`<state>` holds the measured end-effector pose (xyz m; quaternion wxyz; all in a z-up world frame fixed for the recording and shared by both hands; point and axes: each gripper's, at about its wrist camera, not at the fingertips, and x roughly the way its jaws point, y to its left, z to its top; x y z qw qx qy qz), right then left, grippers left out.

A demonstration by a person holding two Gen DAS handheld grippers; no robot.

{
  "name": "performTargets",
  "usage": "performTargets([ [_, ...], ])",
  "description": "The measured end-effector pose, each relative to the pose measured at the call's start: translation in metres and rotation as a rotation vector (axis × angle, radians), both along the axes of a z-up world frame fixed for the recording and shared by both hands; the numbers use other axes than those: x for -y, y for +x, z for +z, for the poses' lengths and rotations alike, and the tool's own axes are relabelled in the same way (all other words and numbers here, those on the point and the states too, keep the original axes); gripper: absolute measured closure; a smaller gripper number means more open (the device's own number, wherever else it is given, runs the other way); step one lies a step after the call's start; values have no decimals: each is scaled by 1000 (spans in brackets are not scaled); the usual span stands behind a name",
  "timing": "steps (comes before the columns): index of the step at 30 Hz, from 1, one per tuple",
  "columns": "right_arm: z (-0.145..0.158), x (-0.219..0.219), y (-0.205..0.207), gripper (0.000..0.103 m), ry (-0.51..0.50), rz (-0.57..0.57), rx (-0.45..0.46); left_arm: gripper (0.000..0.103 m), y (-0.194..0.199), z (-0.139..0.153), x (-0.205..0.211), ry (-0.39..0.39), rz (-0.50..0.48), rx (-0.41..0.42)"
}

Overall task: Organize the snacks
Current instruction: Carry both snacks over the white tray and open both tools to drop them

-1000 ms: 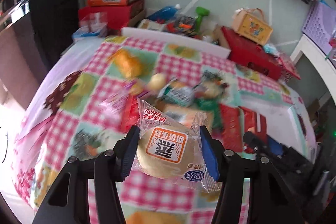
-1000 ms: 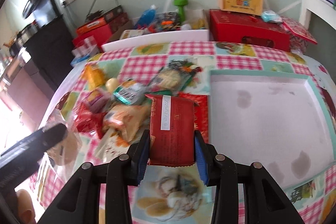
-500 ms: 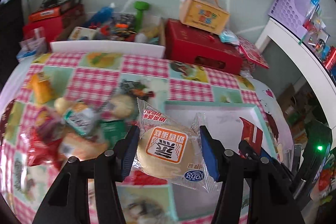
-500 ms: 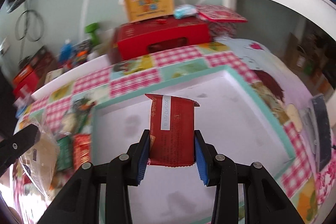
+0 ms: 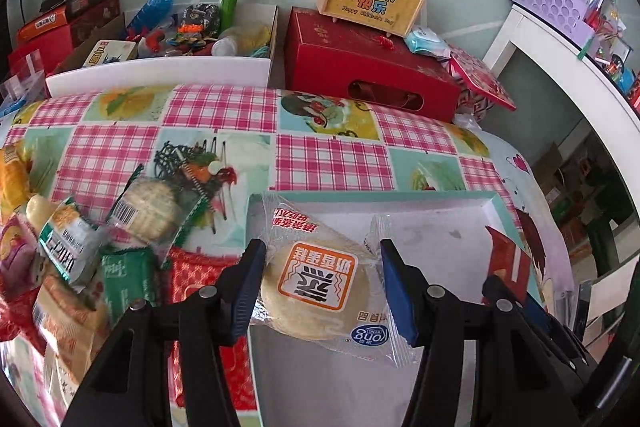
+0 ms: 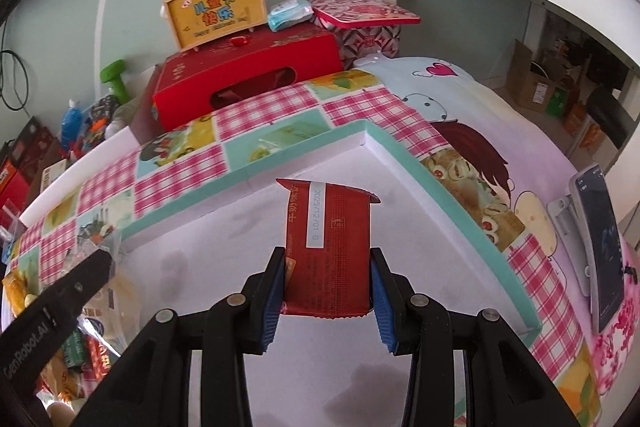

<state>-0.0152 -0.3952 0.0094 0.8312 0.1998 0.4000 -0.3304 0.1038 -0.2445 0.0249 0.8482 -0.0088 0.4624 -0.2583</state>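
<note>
Both grippers are loaded, and you have swung them off the snack pile and over the tray within the last second. Your right gripper (image 6: 326, 289) is clamped on a red foil packet (image 6: 328, 251), held upright with its date strip facing the camera. A second ago that packet hung over the tablecloth beside the pile; now it hangs above the white floor of the teal-rimmed tray (image 6: 404, 147), near the far corner. Whether it touches the floor cannot be told.

Your left gripper (image 5: 322, 287) is closed on a clear-wrapped round bun (image 5: 316, 287) with an orange label, the wrapper pinched at both sides. It sat over the pile a second ago and now sits above the tray's left edge, near the front. The right gripper and its packet show at the right of this view.

The remaining snacks (image 5: 80, 259) lie heaped on the checked tablecloth (image 5: 224, 107) left of the tray. The tray floor shows stains but no snack lying in it.

Judgement: transport is done for both items and release is the step in hand. Neither is placed yet. Set them well apart.
</note>
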Motion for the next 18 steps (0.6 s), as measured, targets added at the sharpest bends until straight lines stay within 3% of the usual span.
performTargets([
  [12,-4,15,0,61,16,-37,-3,43,7,-8,15,13,-20,1],
  [14,-2,16,-1,61,21,-37,5,40,5,-5,16,14,-25,9],
  [16,1,17,-4,61,25,-47,18,30,3,0,15,16,-27,22],
  [18,2,17,-6,61,26,-48,21,28,1,4,15,35,-22,24],
])
